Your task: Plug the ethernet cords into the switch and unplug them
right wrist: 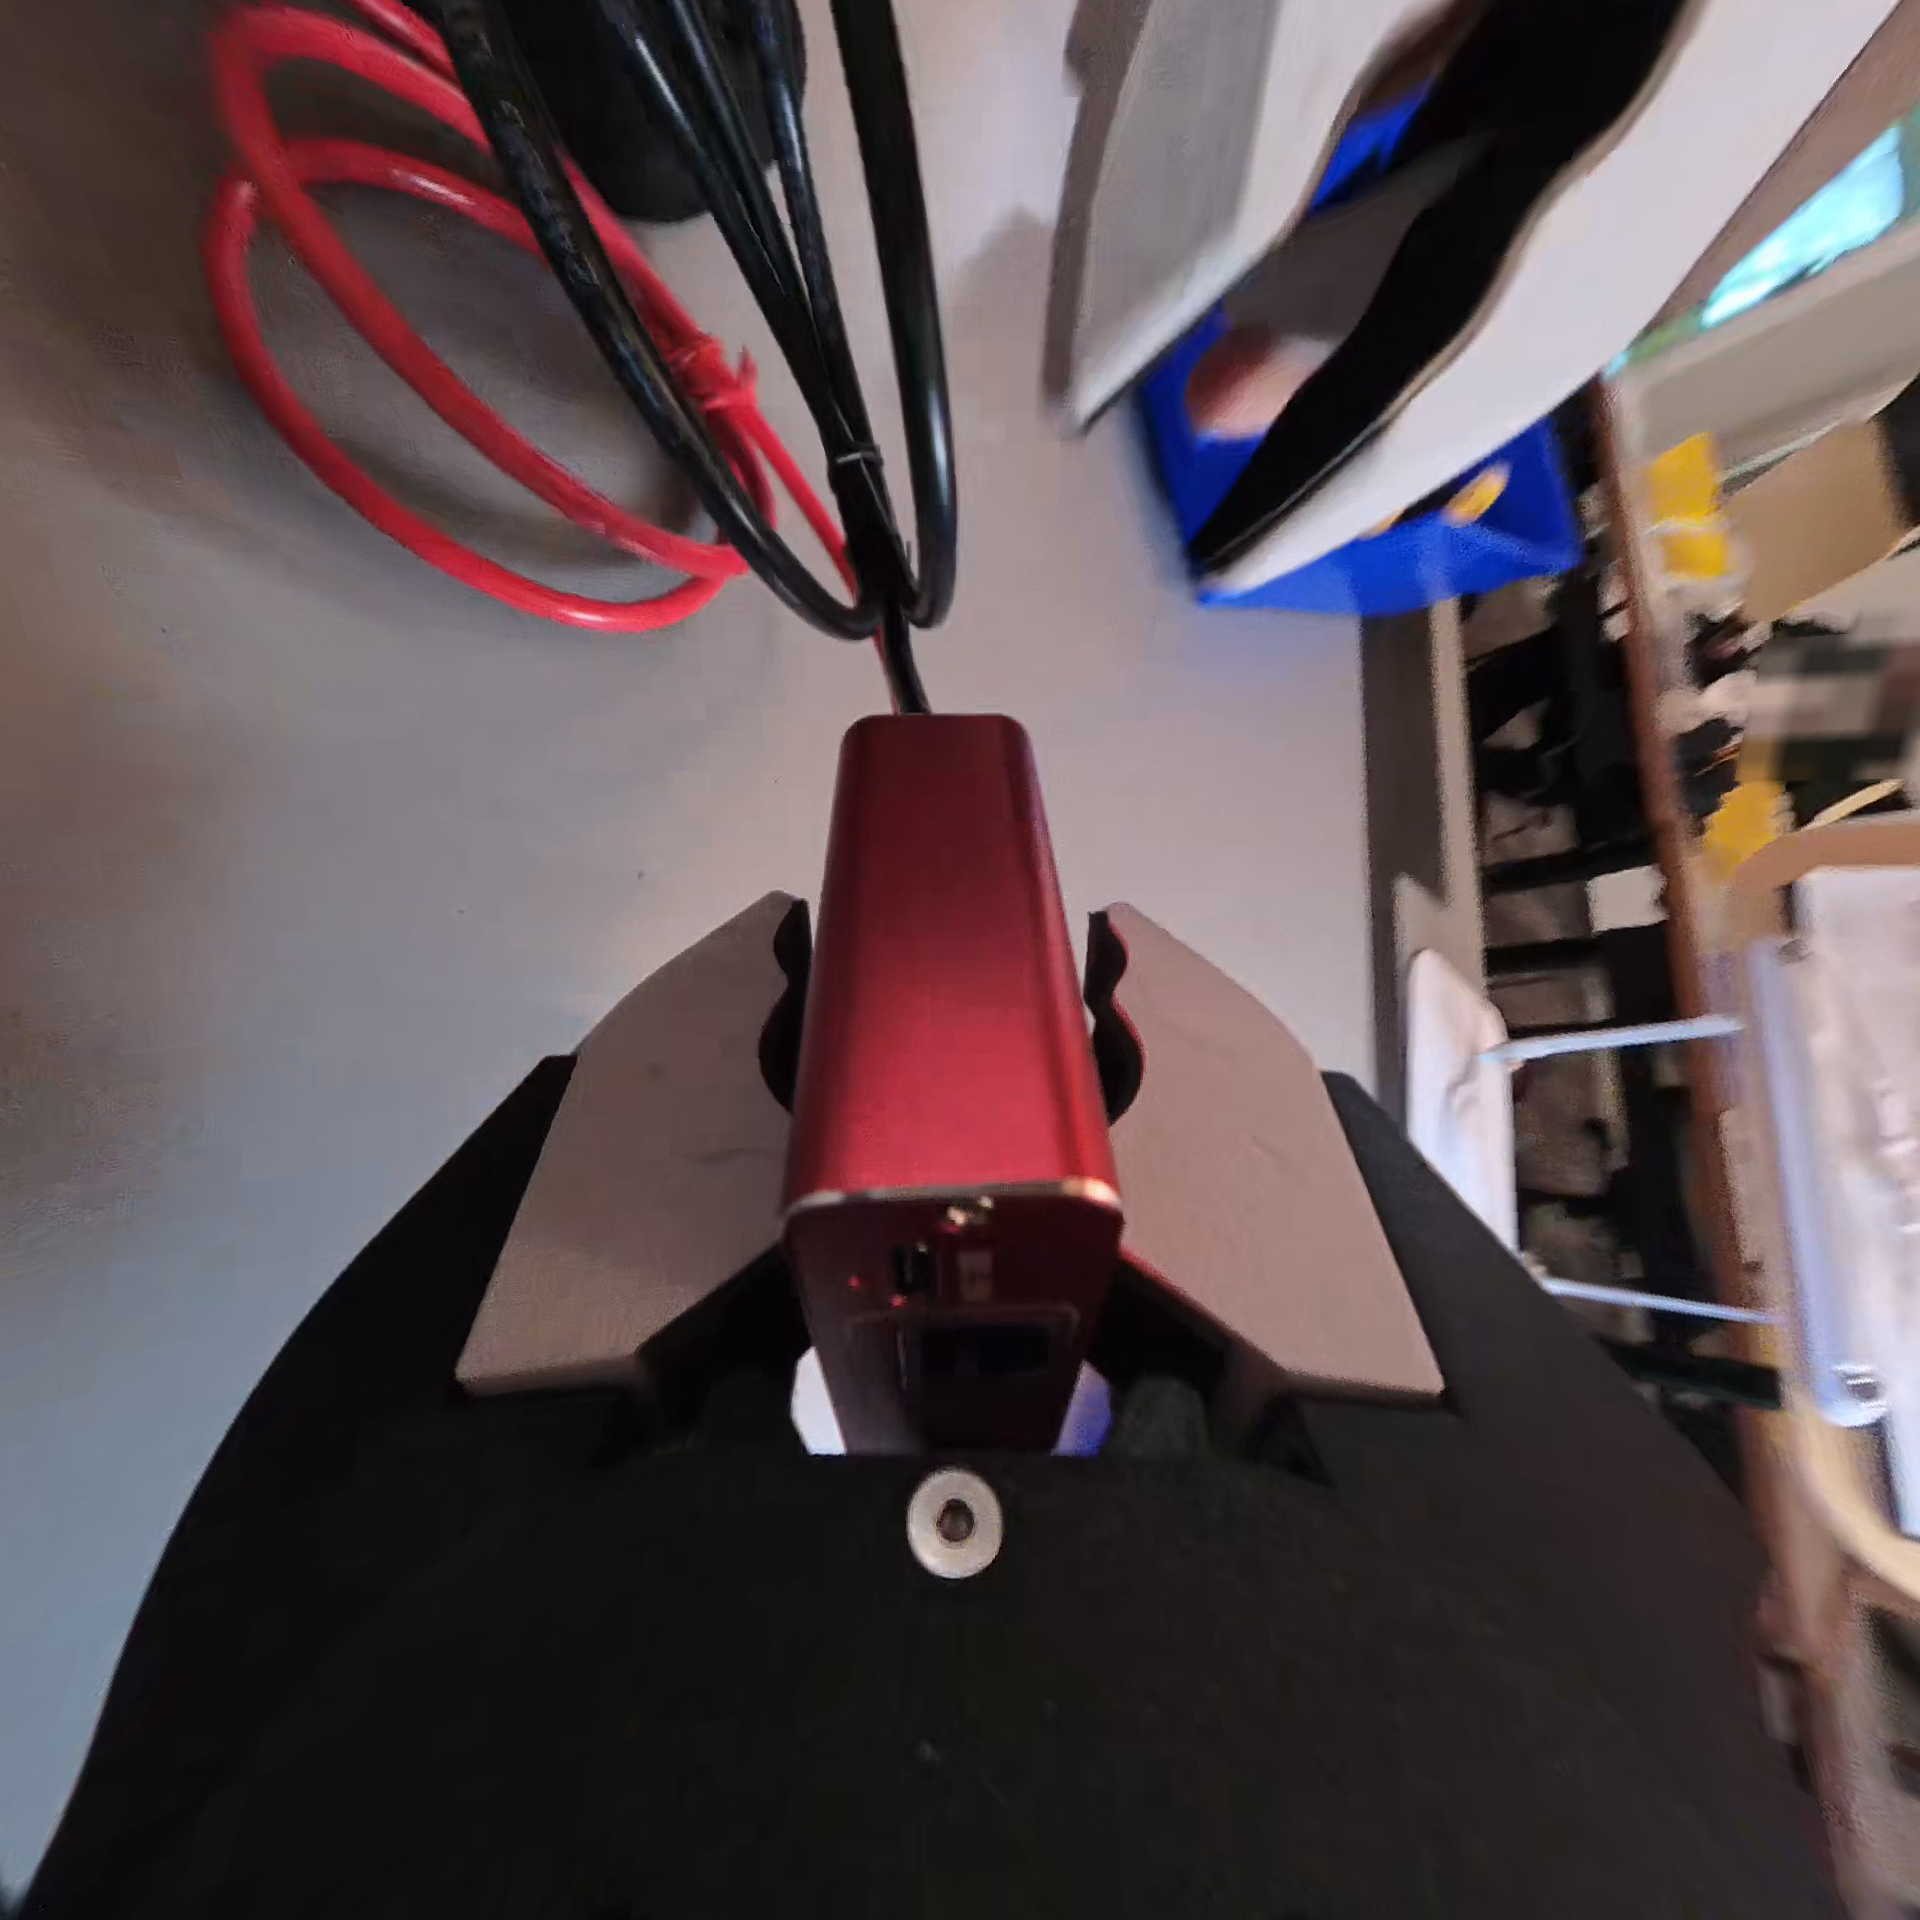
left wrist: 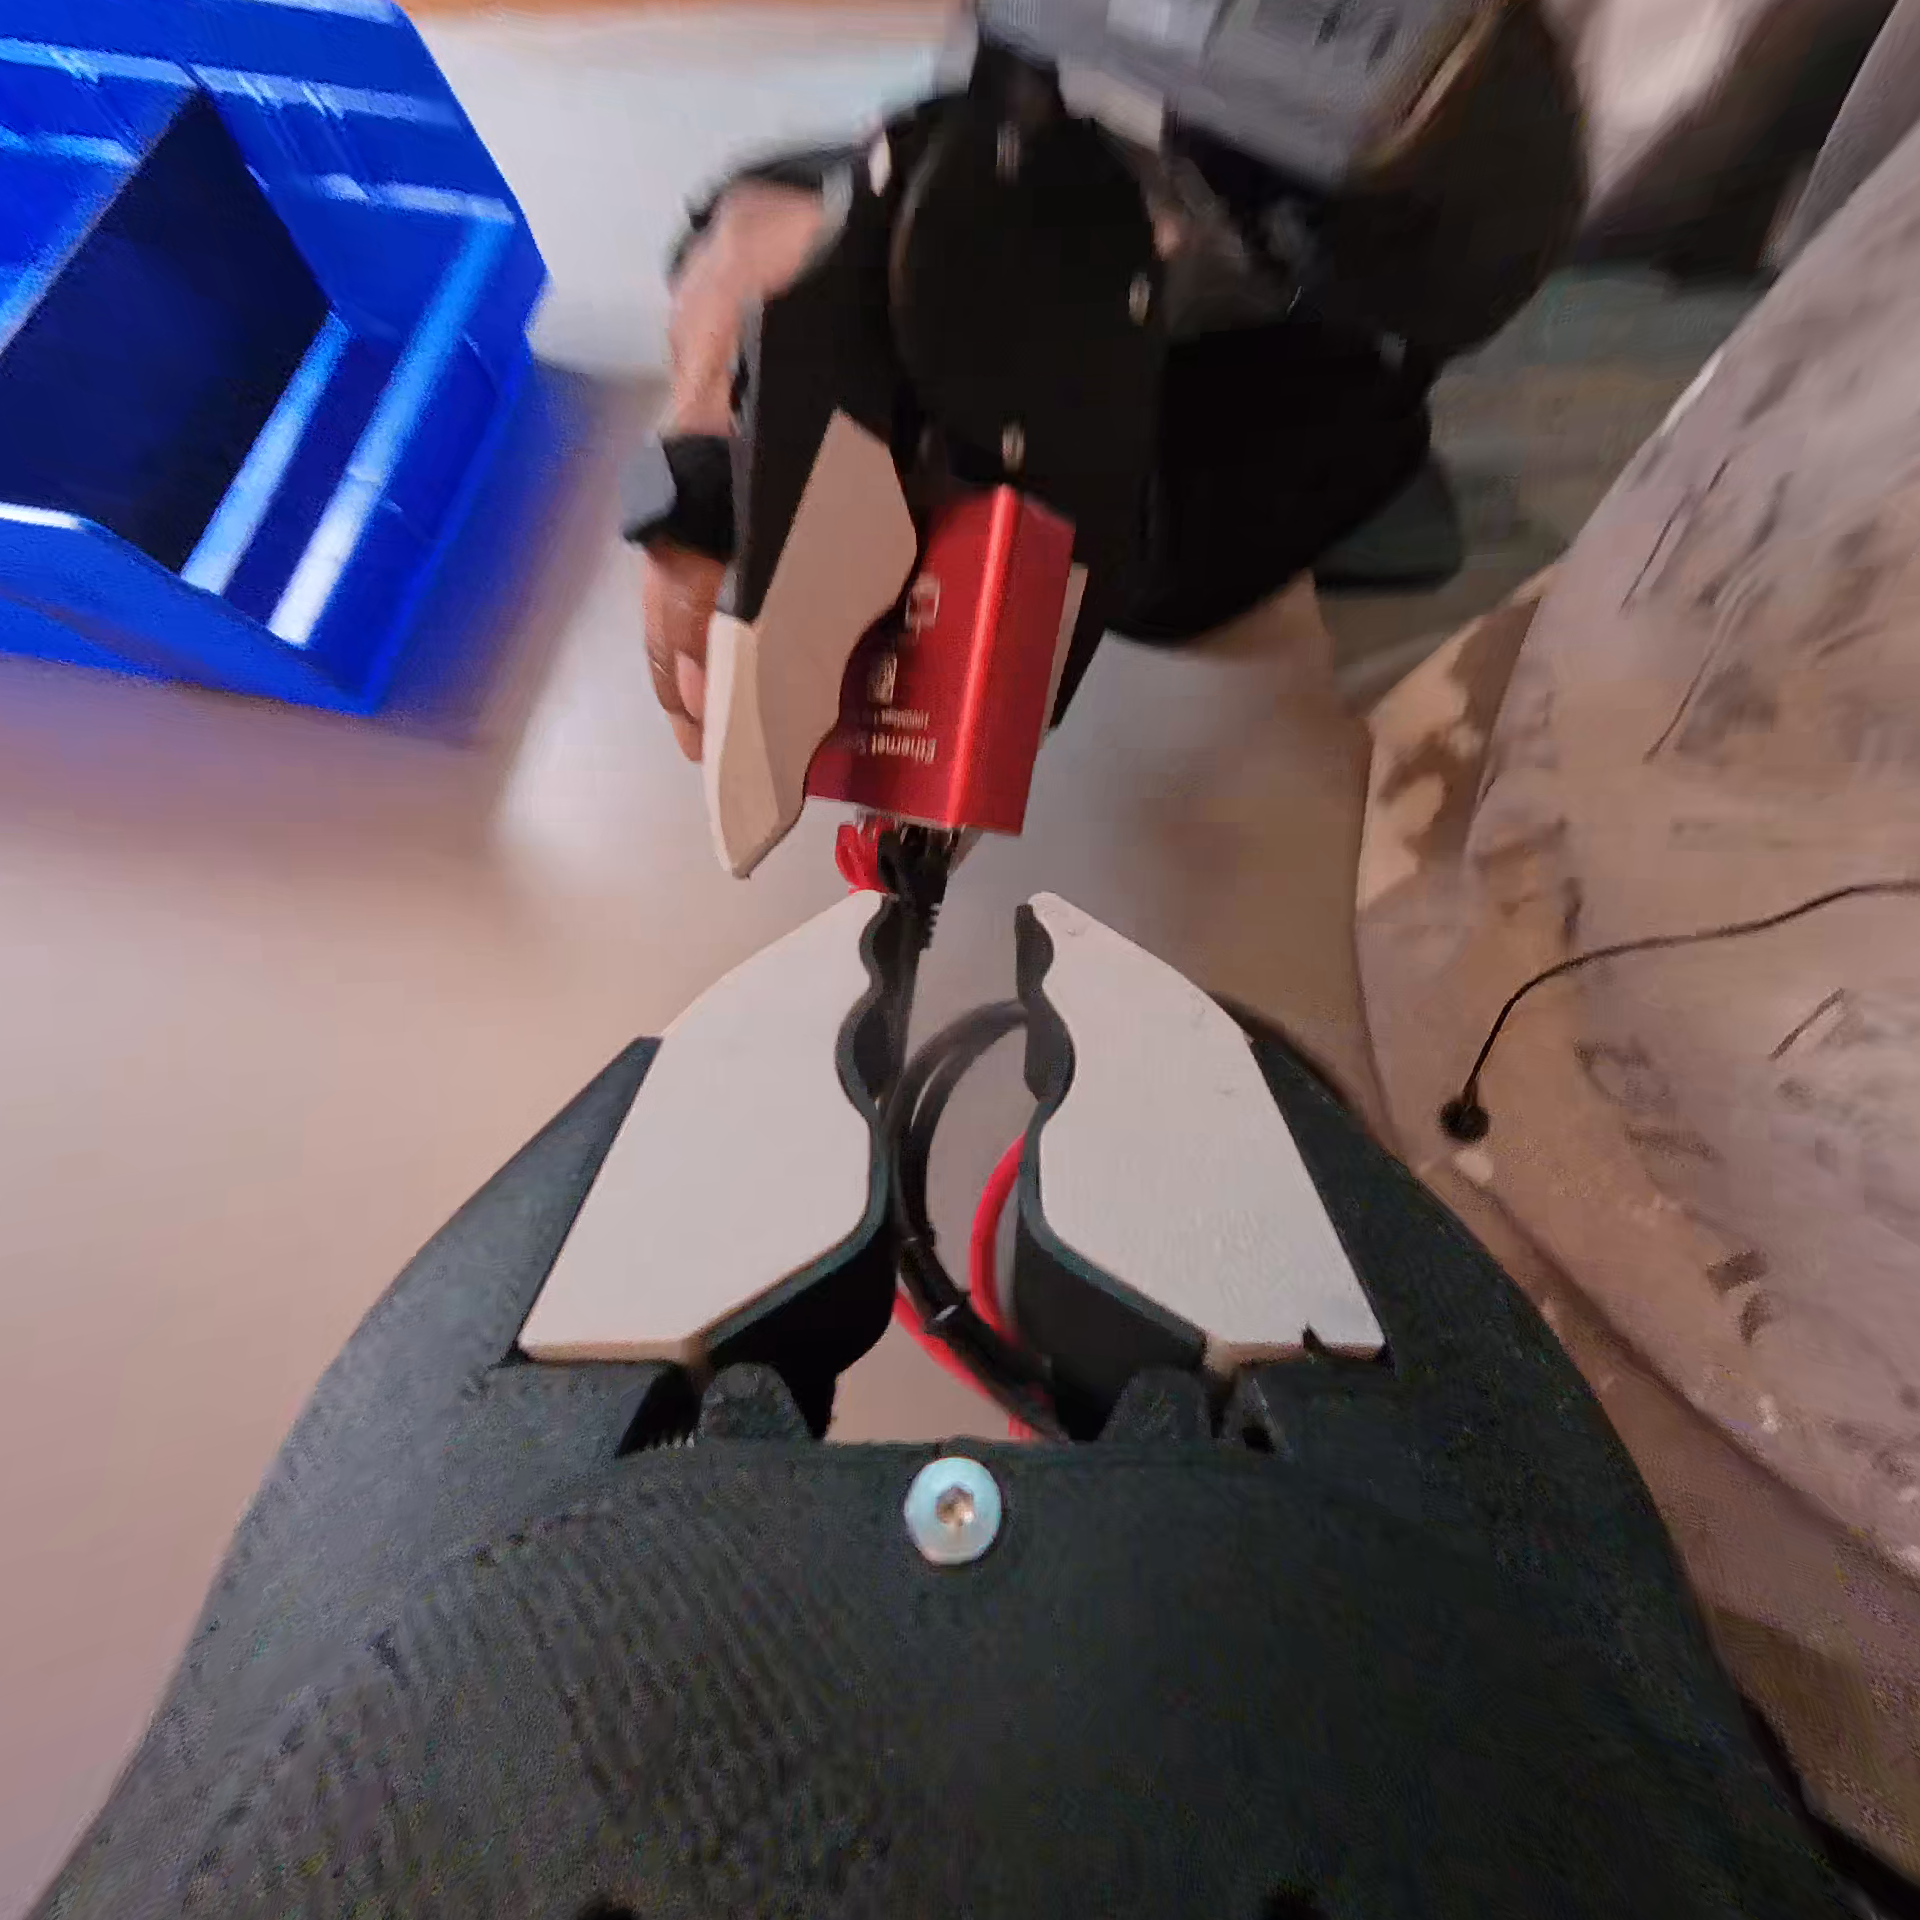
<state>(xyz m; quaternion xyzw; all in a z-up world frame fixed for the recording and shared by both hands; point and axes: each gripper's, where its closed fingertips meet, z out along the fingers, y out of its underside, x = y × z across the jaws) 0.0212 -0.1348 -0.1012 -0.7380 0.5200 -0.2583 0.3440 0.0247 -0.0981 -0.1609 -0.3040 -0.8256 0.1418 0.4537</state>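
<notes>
The red switch (right wrist: 935, 987) is clamped between my right gripper (right wrist: 945, 925) fingers, lifted above the table. In the left wrist view the switch (left wrist: 945, 665) hangs with its port end down, held by the right gripper's finger (left wrist: 800, 644) and a person's hand. A black cord (left wrist: 904, 935) and a red cord (left wrist: 992, 1226) run from plugs at its lower end. My left gripper (left wrist: 951, 914) is open just below the switch, with the black cord lying along its left finger. The right wrist view shows the black cords (right wrist: 831, 364) and the coiled red cord (right wrist: 343, 416) beyond the switch.
A blue bin (left wrist: 260, 364) stands on the pale table at the left, also in the right wrist view (right wrist: 1403, 540). A crumpled tan cover (left wrist: 1662, 935) with a thin black wire (left wrist: 1558, 987) lies to the right. Cluttered shelves (right wrist: 1662, 935) stand past the table edge.
</notes>
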